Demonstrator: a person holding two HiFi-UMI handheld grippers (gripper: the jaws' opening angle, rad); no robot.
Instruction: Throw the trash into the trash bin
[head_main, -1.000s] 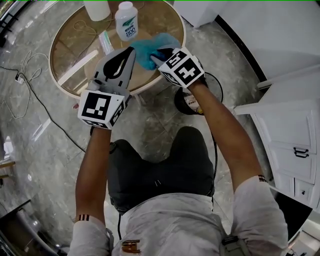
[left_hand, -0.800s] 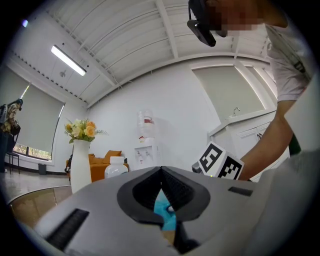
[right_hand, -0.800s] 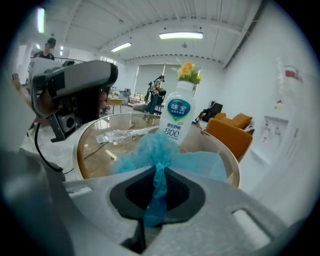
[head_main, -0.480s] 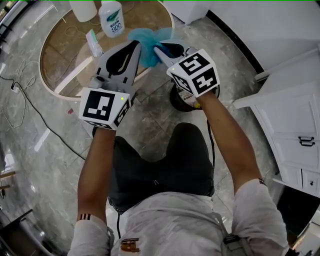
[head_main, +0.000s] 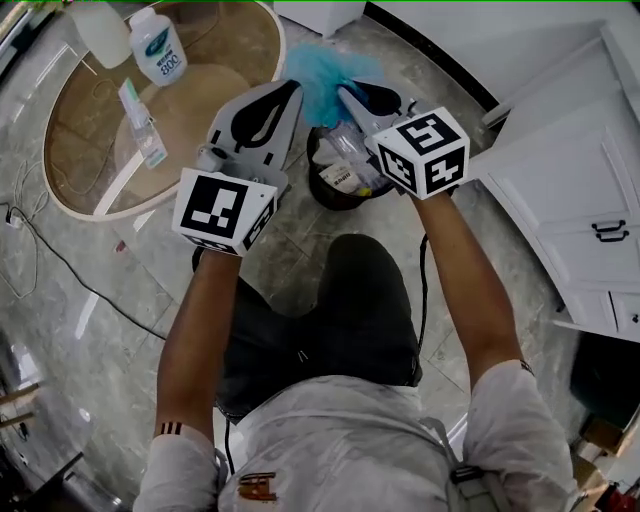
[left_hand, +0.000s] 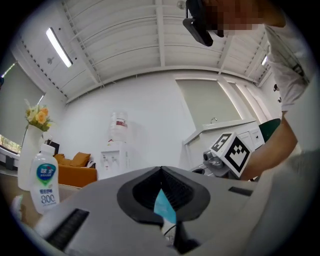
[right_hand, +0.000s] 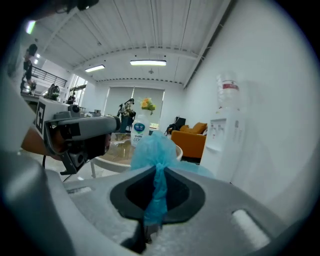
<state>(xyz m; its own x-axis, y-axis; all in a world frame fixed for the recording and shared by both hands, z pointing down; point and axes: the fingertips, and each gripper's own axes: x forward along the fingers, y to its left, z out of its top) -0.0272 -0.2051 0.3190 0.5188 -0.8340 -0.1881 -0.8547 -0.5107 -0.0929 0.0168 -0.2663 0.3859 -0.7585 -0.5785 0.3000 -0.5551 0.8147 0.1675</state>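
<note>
A crumpled blue plastic trash piece (head_main: 325, 65) hangs over the black trash bin (head_main: 338, 203), which holds wrappers. My right gripper (head_main: 345, 92) is shut on it; in the right gripper view the blue trash (right_hand: 155, 145) runs up between the jaws and fans out beyond the tips of my right gripper (right_hand: 159, 167), whose jaws have just been closing tighter on it. My left gripper (head_main: 295, 88) sits at the trash's left edge, jaws together. In the left gripper view a blue strip (left_hand: 163, 205) shows pinched behind the tips of my left gripper (left_hand: 161, 170).
The round glass table (head_main: 90, 190) lies to the left with a white bottle (head_main: 160, 50), a white container (head_main: 100, 20) and a small packet (head_main: 143, 125). White cabinets (head_main: 570, 180) stand to the right. A cable (head_main: 60, 270) trails across the marble floor.
Both grippers have carried the blue trash off the table's edge, rightward and slightly up, so it now hangs over the bin. The bin's inside has come into view.
</note>
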